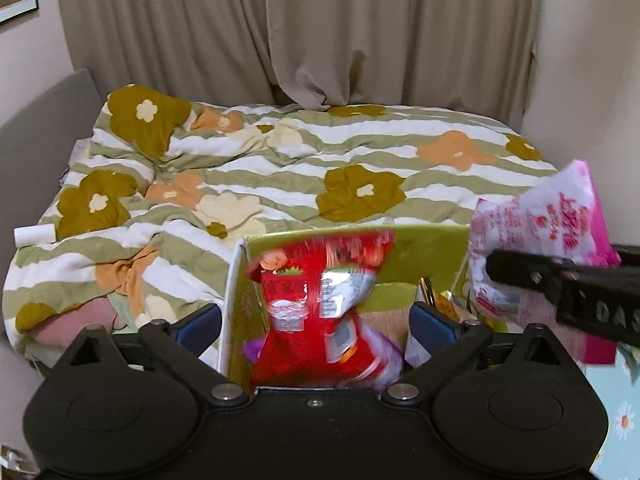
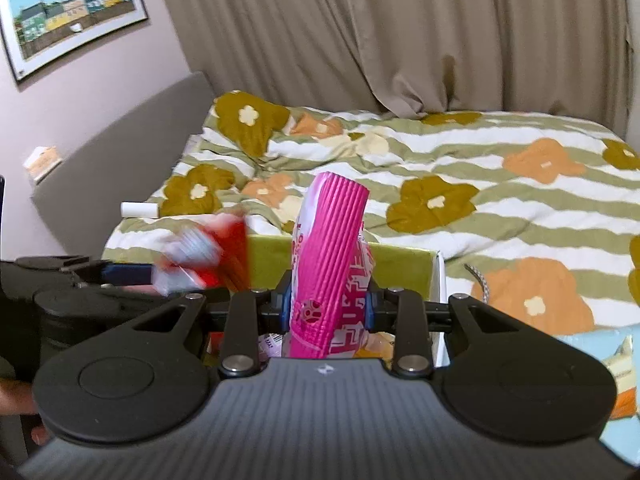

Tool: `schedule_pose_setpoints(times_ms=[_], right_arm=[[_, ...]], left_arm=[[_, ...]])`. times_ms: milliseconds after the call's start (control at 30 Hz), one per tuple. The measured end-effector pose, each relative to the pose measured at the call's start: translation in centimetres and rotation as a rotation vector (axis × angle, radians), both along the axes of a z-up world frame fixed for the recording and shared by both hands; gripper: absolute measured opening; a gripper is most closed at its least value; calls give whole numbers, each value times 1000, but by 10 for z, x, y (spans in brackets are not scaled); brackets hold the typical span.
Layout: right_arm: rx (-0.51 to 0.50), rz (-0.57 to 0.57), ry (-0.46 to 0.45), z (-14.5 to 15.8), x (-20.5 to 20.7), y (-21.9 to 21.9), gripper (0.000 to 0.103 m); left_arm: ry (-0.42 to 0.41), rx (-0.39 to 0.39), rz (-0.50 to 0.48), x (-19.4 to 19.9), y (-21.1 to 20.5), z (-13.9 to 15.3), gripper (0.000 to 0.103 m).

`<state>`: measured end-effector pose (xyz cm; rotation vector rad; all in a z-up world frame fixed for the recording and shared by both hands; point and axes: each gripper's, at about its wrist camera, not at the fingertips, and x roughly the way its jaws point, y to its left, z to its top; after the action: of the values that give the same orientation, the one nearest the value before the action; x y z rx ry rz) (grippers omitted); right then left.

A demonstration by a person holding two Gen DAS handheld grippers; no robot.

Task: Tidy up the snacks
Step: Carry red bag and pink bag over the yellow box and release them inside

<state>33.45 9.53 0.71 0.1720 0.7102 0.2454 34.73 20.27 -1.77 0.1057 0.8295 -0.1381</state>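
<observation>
An open box with a yellow-green inside (image 1: 424,248) stands in front of the bed, and it also shows in the right wrist view (image 2: 400,268). A blurred red snack bag (image 1: 316,300) hangs between the wide-open blue pads (image 1: 432,320) of my left gripper (image 1: 316,326), over the box; no pad touches it. It shows blurred in the right wrist view (image 2: 208,256). My right gripper (image 2: 328,306) is shut on a pink and white snack bag (image 2: 328,264), upright above the box. That bag shows at the right of the left wrist view (image 1: 540,232).
Other snack packets (image 1: 436,300) lie inside the box. A bed with a floral striped duvet (image 1: 280,168) fills the space behind. A small white roll (image 1: 34,235) lies at the bed's left edge. A grey headboard (image 2: 120,168) and beige curtains (image 2: 360,32) stand beyond.
</observation>
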Motion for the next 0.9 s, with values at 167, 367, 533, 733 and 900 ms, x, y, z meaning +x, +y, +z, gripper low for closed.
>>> schedule_pose_setpoints(times_ms=[167, 367, 533, 733, 900], right_arm=[[-19, -25, 30, -9, 5, 6, 46], [-24, -13, 32, -8, 5, 9, 46], [-18, 17, 28, -5, 12, 9, 46], [21, 54, 14, -6, 31, 16, 67], [119, 44, 39, -17, 38, 12, 103]], left_arm=[[20, -26, -1, -8, 8, -7, 102], [19, -38, 29, -15, 14, -5, 102], [18, -43, 62, -18, 16, -1, 102], [13, -33, 87, -17, 17, -2, 102], [34, -18, 103, -20, 19, -10, 102]])
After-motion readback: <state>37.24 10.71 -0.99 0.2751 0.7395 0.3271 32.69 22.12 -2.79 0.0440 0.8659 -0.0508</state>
